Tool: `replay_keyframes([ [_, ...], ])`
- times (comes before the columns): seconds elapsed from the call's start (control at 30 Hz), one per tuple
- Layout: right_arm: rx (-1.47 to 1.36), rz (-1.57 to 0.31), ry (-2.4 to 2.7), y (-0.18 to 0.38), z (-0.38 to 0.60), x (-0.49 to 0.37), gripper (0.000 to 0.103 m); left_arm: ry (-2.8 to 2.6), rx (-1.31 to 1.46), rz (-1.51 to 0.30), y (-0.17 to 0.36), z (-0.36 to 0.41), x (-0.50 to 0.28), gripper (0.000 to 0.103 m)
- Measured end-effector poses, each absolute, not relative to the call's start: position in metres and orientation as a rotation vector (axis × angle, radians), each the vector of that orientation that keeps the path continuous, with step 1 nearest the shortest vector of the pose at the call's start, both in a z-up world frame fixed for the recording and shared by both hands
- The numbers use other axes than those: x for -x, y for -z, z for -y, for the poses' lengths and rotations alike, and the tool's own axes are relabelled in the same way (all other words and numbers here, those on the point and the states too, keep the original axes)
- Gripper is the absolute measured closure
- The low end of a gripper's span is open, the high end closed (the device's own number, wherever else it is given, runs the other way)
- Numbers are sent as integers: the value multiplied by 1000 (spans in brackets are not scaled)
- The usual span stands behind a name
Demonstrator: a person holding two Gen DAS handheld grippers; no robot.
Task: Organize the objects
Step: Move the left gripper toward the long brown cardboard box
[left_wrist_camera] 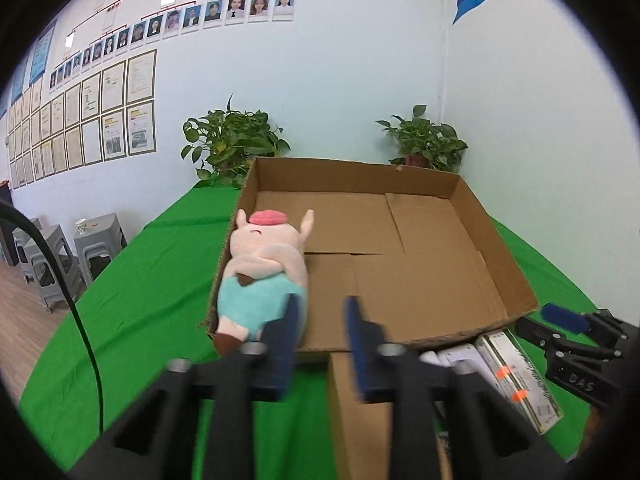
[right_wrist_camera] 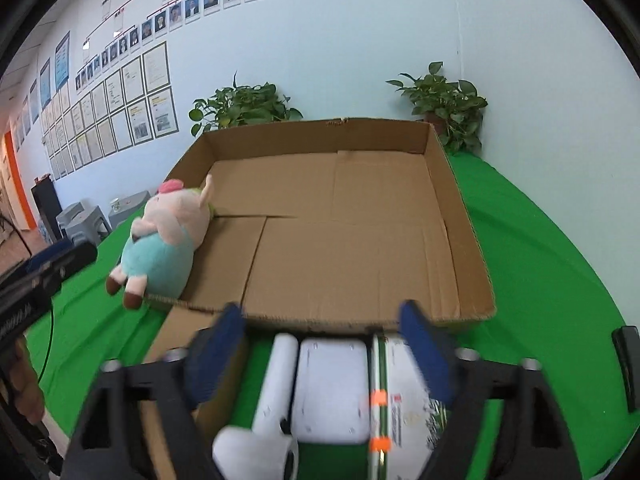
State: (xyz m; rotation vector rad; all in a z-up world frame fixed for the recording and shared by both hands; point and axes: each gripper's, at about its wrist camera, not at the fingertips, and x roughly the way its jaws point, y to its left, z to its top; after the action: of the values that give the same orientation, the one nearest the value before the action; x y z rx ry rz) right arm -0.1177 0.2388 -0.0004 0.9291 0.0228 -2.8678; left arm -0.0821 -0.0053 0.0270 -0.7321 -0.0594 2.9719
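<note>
The plush pig (left_wrist_camera: 260,264) lies in the cardboard box (left_wrist_camera: 400,184) along its left wall, feet over the near-left corner. Both the left hand-held gripper (left_wrist_camera: 323,300) and the right hand-held gripper (right_wrist_camera: 322,306) stand apart, empty, above the counter (left_wrist_camera: 140,280).

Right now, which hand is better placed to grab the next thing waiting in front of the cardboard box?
The right gripper. The white items and the printed box lie directly between and under it, just before the cardboard box. The left gripper points at the plush pig, already lying in the box.
</note>
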Motion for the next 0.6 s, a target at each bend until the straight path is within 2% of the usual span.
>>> replay_keyframes([
  [0.03,-935,-14,2882,1,-245,110,73,-2982,715,50,-29,0,77,94],
  [0.13,-940,11,2882,10,-253,97,73,-2993,648,-14,-37,-14,60,92],
  [0.17,-938,8,2887,10,-257,92,72,-3006,646,-43,-39,-19,58,70],
  [0.2,-942,8,2890,11,-257,89,62,-3013,646,-56,-40,-22,56,24],
  [0.23,-944,17,2887,11,-261,84,33,-3022,626,-47,-42,-24,52,6],
  [0.27,-933,35,2882,14,-263,80,16,-3028,589,-17,-43,-23,48,1],
  [0.3,-913,60,2878,15,-266,75,1,-3028,565,11,-45,-22,45,1],
  [0.4,-919,90,2854,17,-263,70,0,-3006,604,40,-45,-20,46,1],
  [0.6,-885,21,2813,11,-256,56,0,-3003,642,64,-41,-17,45,1],
])
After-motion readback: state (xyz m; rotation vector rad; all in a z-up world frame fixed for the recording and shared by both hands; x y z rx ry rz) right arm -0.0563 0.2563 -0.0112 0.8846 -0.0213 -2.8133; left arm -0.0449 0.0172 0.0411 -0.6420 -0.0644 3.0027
